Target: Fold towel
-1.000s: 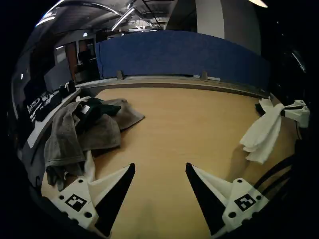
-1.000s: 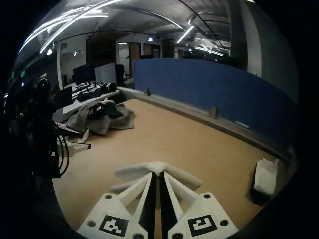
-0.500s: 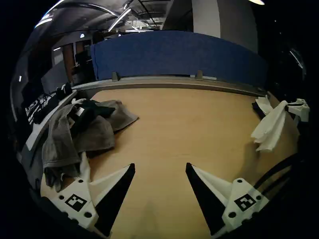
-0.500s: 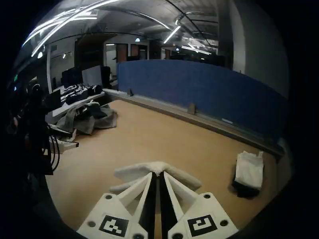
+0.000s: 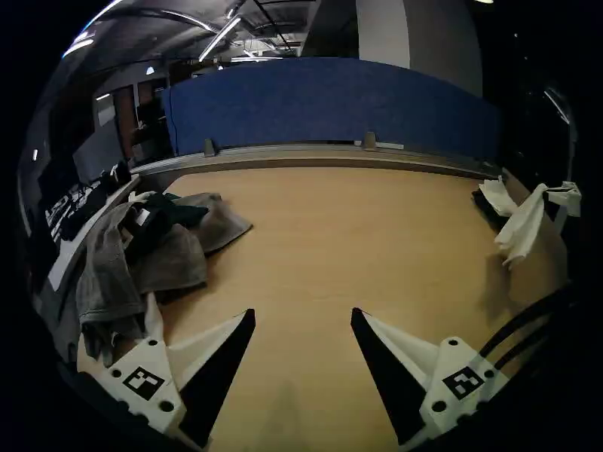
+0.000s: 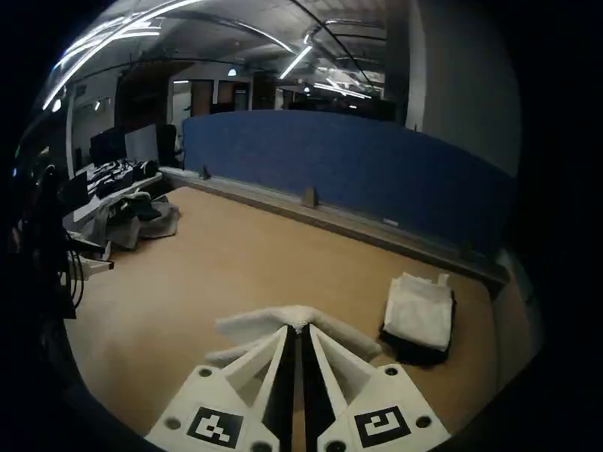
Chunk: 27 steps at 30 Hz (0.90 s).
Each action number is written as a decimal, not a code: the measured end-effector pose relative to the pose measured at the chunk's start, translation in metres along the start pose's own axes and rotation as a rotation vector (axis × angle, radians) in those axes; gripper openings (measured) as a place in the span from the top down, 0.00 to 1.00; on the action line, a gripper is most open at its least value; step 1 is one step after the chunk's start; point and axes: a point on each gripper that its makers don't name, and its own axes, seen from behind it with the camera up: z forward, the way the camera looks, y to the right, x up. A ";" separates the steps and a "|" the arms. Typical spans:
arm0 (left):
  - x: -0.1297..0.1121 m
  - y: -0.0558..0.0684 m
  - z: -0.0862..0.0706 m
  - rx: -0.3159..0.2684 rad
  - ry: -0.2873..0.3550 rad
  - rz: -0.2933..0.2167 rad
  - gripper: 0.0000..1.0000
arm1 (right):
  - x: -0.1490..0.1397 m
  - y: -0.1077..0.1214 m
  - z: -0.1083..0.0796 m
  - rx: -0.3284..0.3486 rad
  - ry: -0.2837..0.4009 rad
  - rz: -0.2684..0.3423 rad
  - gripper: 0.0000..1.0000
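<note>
Your right tool [image 6: 300,328] has swung toward the right end of the worktop [image 5: 339,218] over the last second. In the right gripper view, the folded stack [image 6: 419,307] at the far right corner, a white piece on a dark one, was off at the side and now sits just ahead of you. In the left gripper view, the white towel [image 5: 520,224] has drifted farther toward that right edge and looks smaller. You are probably carrying it over to the stack, not opening it out on the bare wood.

The right tool's fingers are pressed together, pinching the towel at a gathered peak, and cloth spills out on both sides of the tips. From the left gripper view it hangs clear of the worktop as a limp, bunched strip. No flat, squared edges show, so I cannot tell whether it is properly folded.

Your left tool [image 5: 301,310] is spread wide with nothing between its fingers, low over the near edge. The heap of grey towels [image 5: 151,248] lies untouched at the left edge, so plenty of folding seems to remain.
</note>
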 end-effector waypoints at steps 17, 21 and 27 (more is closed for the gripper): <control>0.000 0.005 0.003 0.005 -0.004 0.006 0.06 | -0.009 0.070 0.003 -0.078 -0.012 0.012 0.95; 0.001 0.004 0.004 0.010 -0.004 0.009 0.06 | -0.010 0.083 0.006 -0.091 -0.011 0.011 0.95; 0.002 0.005 0.004 0.015 -0.003 0.013 0.06 | -0.010 0.097 0.011 -0.106 -0.011 0.011 0.95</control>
